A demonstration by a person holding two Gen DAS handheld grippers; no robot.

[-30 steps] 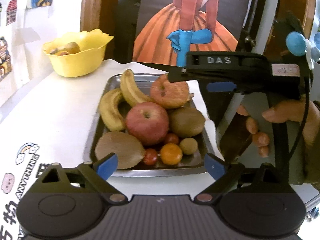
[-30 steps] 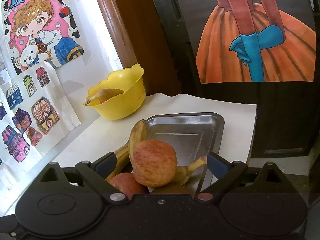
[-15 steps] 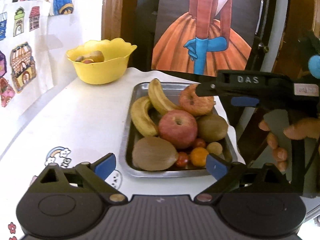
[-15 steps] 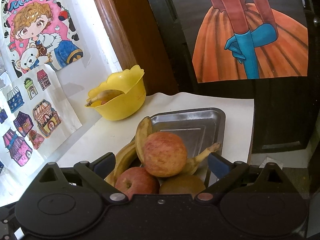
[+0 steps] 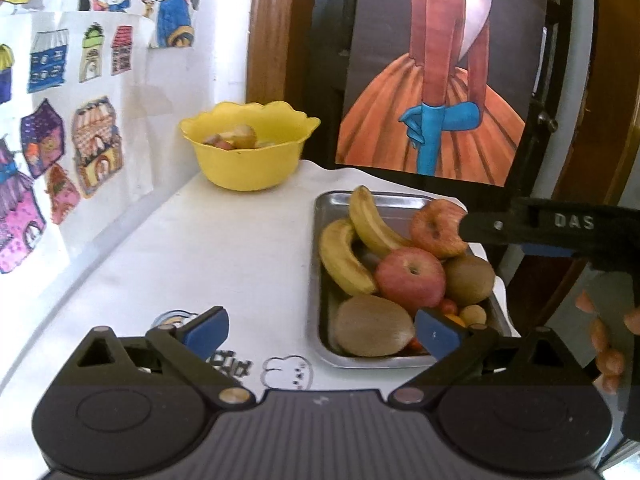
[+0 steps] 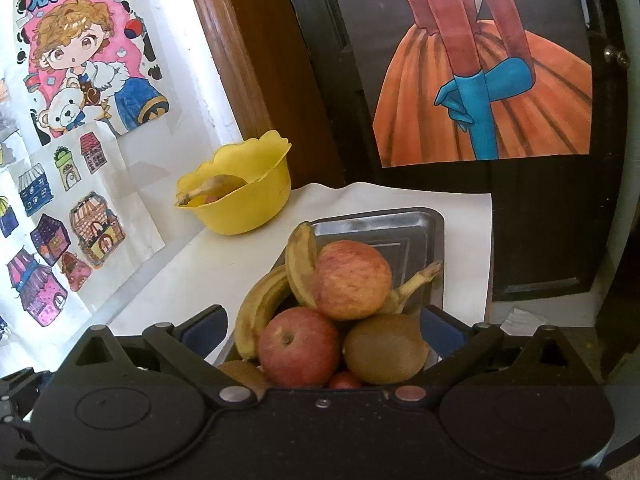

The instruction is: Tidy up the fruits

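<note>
A metal tray (image 5: 320, 264) on the white table holds two bananas (image 5: 340, 256), two apples (image 5: 412, 278), kiwis (image 5: 374, 326) and small tomatoes. A yellow bowl (image 5: 250, 150) with some fruit stands at the back. My left gripper (image 5: 320, 330) is open and empty, at the tray's near left corner. My right gripper (image 6: 322, 330) is open and empty over the tray's near end, with an apple (image 6: 298, 346) and a kiwi (image 6: 386, 348) between its fingers. It reaches in from the right in the left wrist view (image 5: 520, 232), close to the far apple (image 5: 436, 228).
The wall at left carries cartoon stickers (image 6: 84, 60). A dark door with a dress poster (image 5: 436, 120) stands behind the table. The table's right edge (image 6: 490, 248) runs close to the tray.
My left gripper has pulled back and to the left, so the tray now lies to its right. My right gripper has drawn back, showing more fruit between its fingers.
</note>
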